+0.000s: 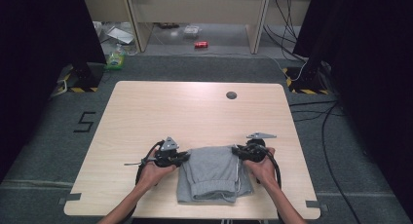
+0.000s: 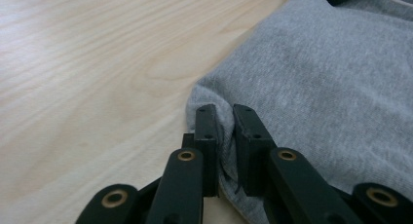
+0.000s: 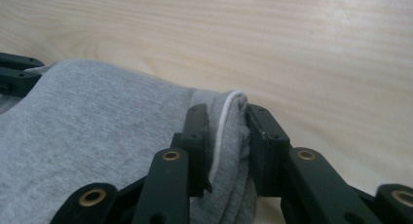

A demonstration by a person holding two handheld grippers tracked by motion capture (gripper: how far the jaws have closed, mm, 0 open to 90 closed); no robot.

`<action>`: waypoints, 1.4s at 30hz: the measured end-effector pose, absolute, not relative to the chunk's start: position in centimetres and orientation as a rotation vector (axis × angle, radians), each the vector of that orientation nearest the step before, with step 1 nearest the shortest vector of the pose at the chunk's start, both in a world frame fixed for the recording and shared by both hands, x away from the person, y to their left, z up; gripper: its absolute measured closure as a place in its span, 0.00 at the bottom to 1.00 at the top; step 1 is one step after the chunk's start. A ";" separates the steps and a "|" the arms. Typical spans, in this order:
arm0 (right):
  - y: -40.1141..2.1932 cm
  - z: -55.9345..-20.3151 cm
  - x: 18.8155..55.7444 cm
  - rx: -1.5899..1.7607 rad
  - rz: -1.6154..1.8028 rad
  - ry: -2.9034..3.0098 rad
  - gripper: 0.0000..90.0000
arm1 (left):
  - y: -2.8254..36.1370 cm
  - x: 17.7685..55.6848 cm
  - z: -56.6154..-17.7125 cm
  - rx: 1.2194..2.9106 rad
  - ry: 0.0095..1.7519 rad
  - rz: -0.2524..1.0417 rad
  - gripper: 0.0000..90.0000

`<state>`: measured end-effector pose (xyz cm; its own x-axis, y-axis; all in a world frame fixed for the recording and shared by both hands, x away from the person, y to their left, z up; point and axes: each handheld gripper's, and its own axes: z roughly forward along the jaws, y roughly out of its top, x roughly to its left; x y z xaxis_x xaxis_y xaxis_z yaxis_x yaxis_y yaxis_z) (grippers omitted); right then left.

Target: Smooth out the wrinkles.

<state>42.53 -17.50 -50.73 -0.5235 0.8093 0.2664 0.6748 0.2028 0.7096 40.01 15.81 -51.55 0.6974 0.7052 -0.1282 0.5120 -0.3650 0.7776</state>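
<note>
A folded grey garment lies near the front edge of the wooden table. My left gripper is at its far left corner, shut on a pinch of the grey cloth between its black pads. My right gripper is at the far right corner, its jaws closed on a thick fold of the garment that carries a white cord. Across the cloth in the right gripper view, the other gripper's tips show at the left edge.
A small dark round grommet sits in the table near its far edge. Beyond the table, on the floor, are a red can, a green bottle and cables. Dark curtains hang on both sides.
</note>
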 end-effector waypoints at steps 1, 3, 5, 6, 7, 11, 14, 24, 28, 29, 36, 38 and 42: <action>-17.3 -50.7 43.0 1.436 1.221 2.305 0.80 | 16.0 40.2 -51.5 2.049 0.933 0.288 0.90; -16.8 -50.7 43.9 1.441 1.220 2.305 0.80 | 16.3 40.7 -51.5 2.049 0.942 0.300 0.90; -16.3 -50.6 44.7 1.443 1.217 2.308 0.80 | 16.7 41.2 -51.5 2.045 0.953 0.315 0.90; -16.1 -50.6 45.1 1.439 1.215 2.310 0.80 | 16.9 41.4 -51.5 2.045 0.958 0.317 0.90; -15.9 -50.5 45.5 1.432 1.210 2.314 0.80 | 17.0 41.7 -51.5 2.038 0.967 0.320 0.90; -15.0 -50.4 46.9 1.427 1.193 2.314 0.80 | 17.5 42.9 -51.4 2.038 0.991 0.345 0.90; -14.6 -50.4 47.9 1.436 1.198 2.307 0.80 | 18.1 44.1 -51.3 2.034 1.013 0.356 0.90; -13.6 -50.4 50.3 1.472 1.201 2.279 0.80 | 18.7 46.9 -51.1 2.027 1.058 0.394 0.90; -13.6 -50.4 50.9 1.504 1.217 2.251 0.80 | 19.1 47.9 -51.3 2.003 1.099 0.394 0.90; -13.6 -50.4 51.1 1.512 1.220 2.246 0.80 | 19.1 48.1 -51.3 2.001 1.107 0.395 0.90; -13.6 -50.7 51.6 1.536 1.215 2.236 0.79 | 19.2 48.9 -51.3 1.995 1.129 0.383 0.90; -13.7 -50.7 51.6 1.553 1.220 2.229 0.76 | 19.2 49.0 -51.3 1.982 1.147 0.362 0.88; -13.8 -50.2 51.6 1.562 1.234 2.193 0.65 | 19.5 48.9 -51.0 1.952 1.169 0.352 0.77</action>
